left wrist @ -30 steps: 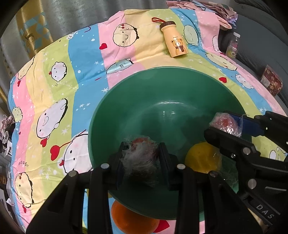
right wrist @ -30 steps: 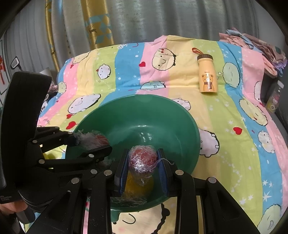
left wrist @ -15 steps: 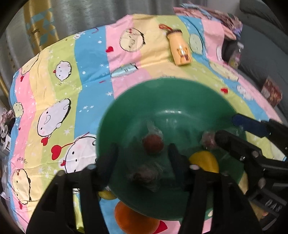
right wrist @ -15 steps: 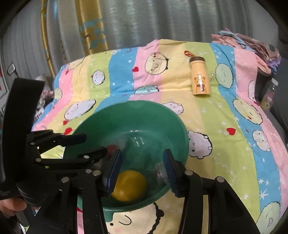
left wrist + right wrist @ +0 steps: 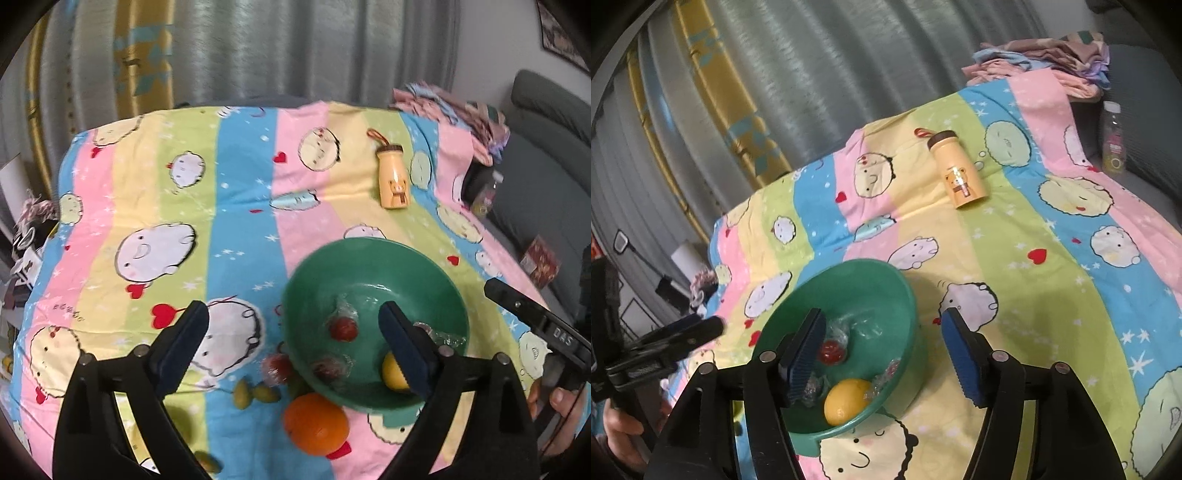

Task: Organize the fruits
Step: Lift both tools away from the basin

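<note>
In the left wrist view the left gripper (image 5: 291, 332) hangs above the striped cartoon bedsheet (image 5: 240, 229) with its jaws wide apart and nothing between them; the green bowl (image 5: 369, 251) sits ahead, partly behind its right-hand finger, holding a lemon (image 5: 391, 369) and plastic-wrapped red fruits (image 5: 343, 328). Just below the gap between the fingers lie an orange (image 5: 316, 422), another wrapped red fruit (image 5: 277, 367) and a few small green fruits (image 5: 255, 393), all outside the bowl on the sheet. The other tool's body (image 5: 554, 332), out to the right, reads "DAS". Beyond the fingertips a yellow bottle (image 5: 393, 181) with a bear picture lies on its side. In the right wrist view the right gripper (image 5: 882, 350) is likewise spread and empty, the bowl (image 5: 849, 273) under its left-hand finger, lemon (image 5: 846, 400) and wrapped fruit (image 5: 833, 350) inside. Judging by this, the step in hand is going for the next loose fruit; the next move calls for lowering one tool over the orange or the small fruits and closing gently
</note>
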Demonstrator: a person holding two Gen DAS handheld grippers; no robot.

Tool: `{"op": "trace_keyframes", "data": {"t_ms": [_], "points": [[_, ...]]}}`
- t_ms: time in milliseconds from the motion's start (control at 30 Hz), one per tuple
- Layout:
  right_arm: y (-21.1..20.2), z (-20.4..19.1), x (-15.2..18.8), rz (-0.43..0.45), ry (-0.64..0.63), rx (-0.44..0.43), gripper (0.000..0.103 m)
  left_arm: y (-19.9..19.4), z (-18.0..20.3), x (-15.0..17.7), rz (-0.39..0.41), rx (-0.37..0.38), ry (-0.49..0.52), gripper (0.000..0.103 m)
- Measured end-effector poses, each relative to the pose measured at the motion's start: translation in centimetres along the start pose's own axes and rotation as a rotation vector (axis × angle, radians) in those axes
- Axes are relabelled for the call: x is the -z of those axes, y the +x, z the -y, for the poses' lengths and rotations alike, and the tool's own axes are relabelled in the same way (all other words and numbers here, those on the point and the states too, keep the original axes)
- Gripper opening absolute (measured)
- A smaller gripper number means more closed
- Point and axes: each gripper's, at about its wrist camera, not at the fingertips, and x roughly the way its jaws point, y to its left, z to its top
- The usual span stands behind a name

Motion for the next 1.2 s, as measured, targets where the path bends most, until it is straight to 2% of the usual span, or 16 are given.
{"op": "trace_keyframes", "data": {"t_ms": [100, 167, 400, 600, 733, 867, 967, 1067, 1200], "points": [[-0.3, -0.2, 0.0, 0.007, 0.002, -0.017, 0.066, -2.0, -1.7, 0.9, 0.018, -0.017, -0.021, 0.095], [-0.3, -0.4, 0.1, 0.003, -0.006, -0.021, 0.067, -3.0, -2.8, 1.7, 0.027, -0.027, -0.035, 0.102], [-0.2, -1.8, 0.8, -0.013, -0.052, -0.038, 0.067, -5.7, -7.3, 4.8, 0.038, -0.078, -0.143, 0.102], [-0.3, -3.5, 1.4, -0.024, -0.106, -0.062, 0.067, -6.4, -10.4, 7.9, 0.025, -0.048, -0.267, 0.102], [-0.1, -4.7, 2.0, -0.044, -0.134, -0.093, 0.067, -6.3, -11.4, 9.6, 0.002, -0.025, -0.316, 0.102], [0.0, -6.3, 2.7, -0.059, -0.184, -0.141, 0.067, -5.7, -11.6, 11.4, -0.035, 0.014, -0.319, 0.101], [0.2, -7.7, 3.3, -0.081, -0.209, -0.196, 0.067, -4.9, -10.5, 13.0, -0.087, 0.050, -0.269, 0.100], [0.5, -8.8, 3.9, -0.099, -0.240, -0.208, 0.067, -3.9, -9.0, 14.6, -0.137, 0.080, -0.199, 0.095], [0.9, -10.1, 4.6, -0.121, -0.280, -0.211, 0.067, -2.3, -8.2, 16.1, -0.187, 0.090, -0.171, 0.086]]}}
